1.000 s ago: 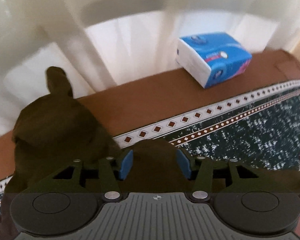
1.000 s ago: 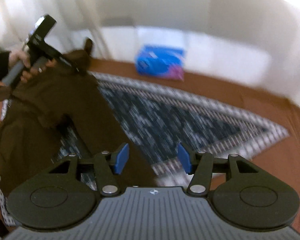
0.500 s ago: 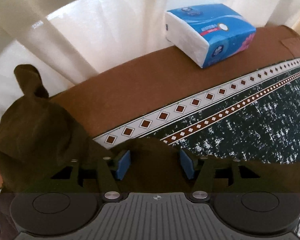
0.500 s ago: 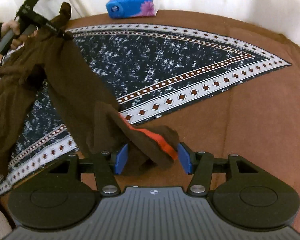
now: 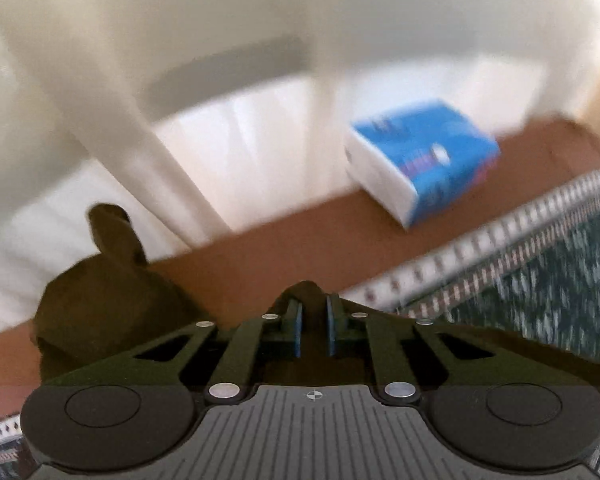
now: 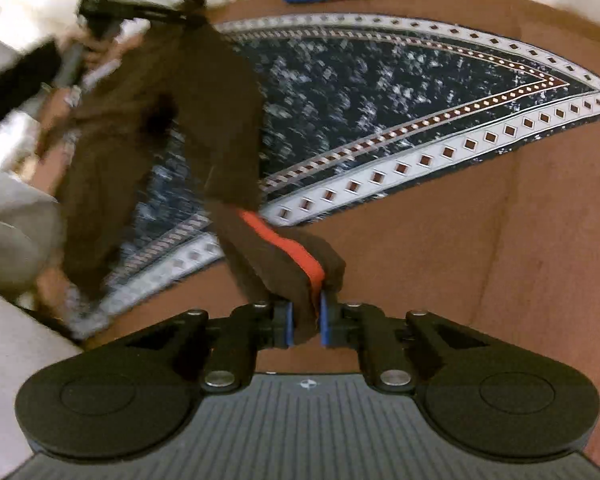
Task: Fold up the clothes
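Gripping the brown garment (image 6: 220, 120) taut between both tongs, left (image 5: 314, 320) and right (image 6: 305, 322); its bunched orange-striped hem (image 6: 292, 252) could slip free

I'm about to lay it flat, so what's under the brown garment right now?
Under the brown garment, stretched between the left gripper and right gripper, lies the patterned cloth on the brown tabletop. Whatever the fabric covers cannot be seen.

Dark brown garment (image 6: 216, 120) with an orange-red stripe right by the blue finger pads (image 6: 287, 322). Navy speckled cloth (image 6: 380, 92), white diamond border, on a brown table (image 6: 520, 248). Blue-and-white tissue pack (image 5: 424, 160) beyond.
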### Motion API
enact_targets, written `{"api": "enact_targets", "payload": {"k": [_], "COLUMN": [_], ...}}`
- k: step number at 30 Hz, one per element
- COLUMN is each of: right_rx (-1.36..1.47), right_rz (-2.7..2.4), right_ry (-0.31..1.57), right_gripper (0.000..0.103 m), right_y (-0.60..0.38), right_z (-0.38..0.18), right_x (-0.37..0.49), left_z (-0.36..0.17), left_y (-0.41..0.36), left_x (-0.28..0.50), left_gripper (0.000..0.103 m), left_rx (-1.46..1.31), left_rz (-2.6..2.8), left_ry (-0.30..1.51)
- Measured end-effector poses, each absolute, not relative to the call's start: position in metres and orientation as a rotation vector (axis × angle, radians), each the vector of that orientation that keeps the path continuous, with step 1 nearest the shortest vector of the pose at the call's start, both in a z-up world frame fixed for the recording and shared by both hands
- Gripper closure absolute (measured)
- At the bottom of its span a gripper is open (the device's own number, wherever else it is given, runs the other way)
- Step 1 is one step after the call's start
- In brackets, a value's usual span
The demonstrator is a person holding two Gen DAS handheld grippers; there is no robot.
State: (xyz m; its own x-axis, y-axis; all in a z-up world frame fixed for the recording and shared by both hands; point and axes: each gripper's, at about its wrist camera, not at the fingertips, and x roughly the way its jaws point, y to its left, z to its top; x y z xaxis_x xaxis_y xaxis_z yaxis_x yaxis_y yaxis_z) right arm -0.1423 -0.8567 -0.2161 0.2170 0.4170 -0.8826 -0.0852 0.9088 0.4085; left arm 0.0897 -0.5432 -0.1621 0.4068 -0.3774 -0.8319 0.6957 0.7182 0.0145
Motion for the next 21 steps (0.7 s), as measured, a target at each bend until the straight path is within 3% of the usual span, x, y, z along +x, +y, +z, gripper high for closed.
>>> {"api": "enact_targets", "payload": {"k": [5,10,17,18,19,21], "right_rx": [0.458,0.566,0.605,0.601,0.594,0.571], "right_rz": [0.356,0.189,0.126,0.124,0.114,0.071], "right_ry": [1.380,1.531,1.543,1.537,1.529,1.509], "right_gripper": [0.090,0.093,0.091,0.092,0.090,0.086], "right_y": [-0.883,-0.906,-0.919,-0.920,-0.921,-0.924], "right_z": [-0.203,-0.249,-0.269,-0.268,-0.266,-0.261], "right_x": [-0.139,-0.122,-0.117,-0.118,-0.119,-0.122], "left_z": [-0.174,-0.197,-0.218,-0.221,-0.219,-0.215], "left_y": [-0.558,-0.566,-0.572,-0.573,-0.572,-0.570], "left_x": [0.099,0.109,0.115,0.116,0.117,0.119], "left_gripper": [0.096,0.096,0.095,0.091,0.072,0.061], "left_rx": [0.363,0.352,0.373,0.378,0.365,0.340], "left_rz": [-0.623,-0.563,-0.517,-0.514,-0.518,-0.527], "left_ry": [0.905,0.917,0.923,0.925,0.930,0.940]}}
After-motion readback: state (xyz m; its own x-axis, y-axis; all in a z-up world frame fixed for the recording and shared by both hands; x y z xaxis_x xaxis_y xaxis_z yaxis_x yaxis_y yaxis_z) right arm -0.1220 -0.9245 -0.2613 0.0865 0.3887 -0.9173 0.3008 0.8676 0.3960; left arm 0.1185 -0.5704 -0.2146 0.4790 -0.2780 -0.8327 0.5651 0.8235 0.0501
